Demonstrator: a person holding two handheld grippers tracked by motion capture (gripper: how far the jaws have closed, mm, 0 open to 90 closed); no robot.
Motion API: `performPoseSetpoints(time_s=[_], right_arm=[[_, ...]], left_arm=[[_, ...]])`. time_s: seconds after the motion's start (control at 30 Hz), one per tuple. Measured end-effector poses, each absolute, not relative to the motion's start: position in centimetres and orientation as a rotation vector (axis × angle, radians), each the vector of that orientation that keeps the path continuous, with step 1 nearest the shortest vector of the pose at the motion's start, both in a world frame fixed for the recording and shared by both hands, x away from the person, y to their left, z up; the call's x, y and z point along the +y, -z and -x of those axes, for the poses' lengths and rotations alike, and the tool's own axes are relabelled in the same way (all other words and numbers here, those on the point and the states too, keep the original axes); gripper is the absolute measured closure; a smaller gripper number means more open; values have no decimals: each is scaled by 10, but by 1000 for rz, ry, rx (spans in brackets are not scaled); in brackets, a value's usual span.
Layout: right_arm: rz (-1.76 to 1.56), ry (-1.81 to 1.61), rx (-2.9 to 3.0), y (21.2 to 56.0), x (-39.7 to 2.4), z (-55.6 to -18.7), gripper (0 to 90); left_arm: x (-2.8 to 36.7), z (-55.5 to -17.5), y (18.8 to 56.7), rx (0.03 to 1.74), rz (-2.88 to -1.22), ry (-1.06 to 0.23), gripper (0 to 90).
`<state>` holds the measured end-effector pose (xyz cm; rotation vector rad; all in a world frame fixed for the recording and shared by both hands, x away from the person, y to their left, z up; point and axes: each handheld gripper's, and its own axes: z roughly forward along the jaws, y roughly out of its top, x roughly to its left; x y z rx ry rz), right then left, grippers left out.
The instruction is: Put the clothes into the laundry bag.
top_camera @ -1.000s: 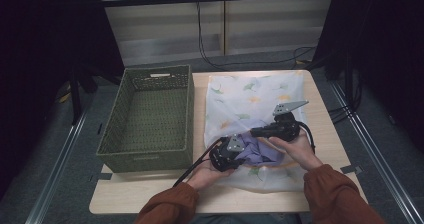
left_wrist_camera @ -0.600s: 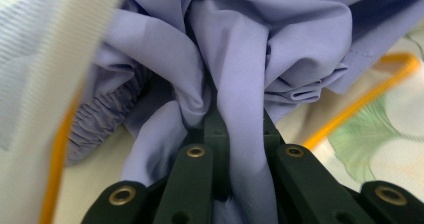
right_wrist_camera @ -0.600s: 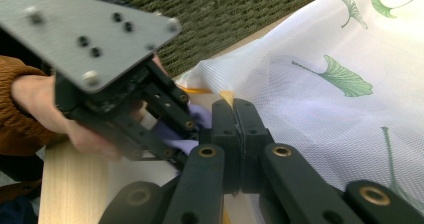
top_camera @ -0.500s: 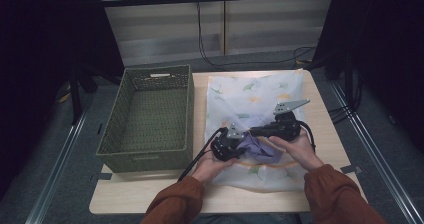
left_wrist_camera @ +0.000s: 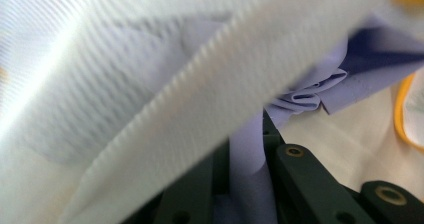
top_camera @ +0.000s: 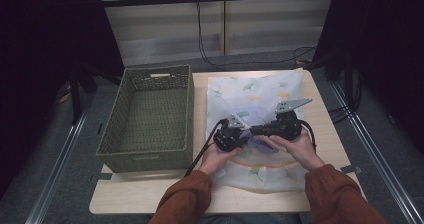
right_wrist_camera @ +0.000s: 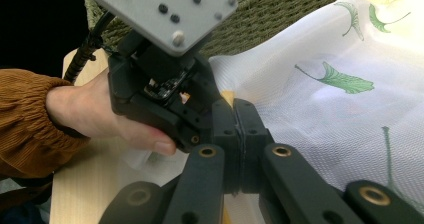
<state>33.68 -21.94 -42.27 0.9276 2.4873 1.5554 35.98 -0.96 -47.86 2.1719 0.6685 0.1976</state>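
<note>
A white mesh bag [top_camera: 260,91] printed with green leaves lies on the table's right half. A lavender cloth [top_camera: 260,143] shows at its near part. My left gripper [top_camera: 246,134] points right and is shut on the lavender cloth [left_wrist_camera: 300,96], which runs between its jaws under the lifted mesh [left_wrist_camera: 150,84]. My right gripper [top_camera: 252,130] points left and meets it tip to tip. In the right gripper view its jaws [right_wrist_camera: 239,109] are pressed together at the mesh bag's edge [right_wrist_camera: 325,109], and a thin layer seems pinched between them.
A green woven basket [top_camera: 145,149] stands empty on the table's left half, close beside the bag. The wooden table [top_camera: 150,194] has a bare strip along its near edge. Cables trail from both grippers, and the person's left hand [right_wrist_camera: 95,114] is near my right gripper's jaws.
My left gripper has moved a little away from the person and toward the right gripper, taking the lavender cloth with it. The right gripper has stayed put.
</note>
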Motion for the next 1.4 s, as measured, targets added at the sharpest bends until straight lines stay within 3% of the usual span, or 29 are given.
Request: performPoseSetpoints(time_s=[0.23, 0.5, 0.83, 1.4], right_arm=[[-927, -1581, 2490, 420, -217, -336, 897], [-963, -1550, 2502, 428, -221, -340, 897], [-992, -1546, 2488, 431, -228, -343, 895], [-988, -1539, 2497, 433, -229, -343, 895]], left_arm=[[-12, -368, 477, 712, -2107, -206, 829], [-15, -366, 488, 695, -2145, -176, 802], [-1, -354, 481, 625, -2180, -142, 624], [29, -336, 469, 518, -2268, -175, 430]])
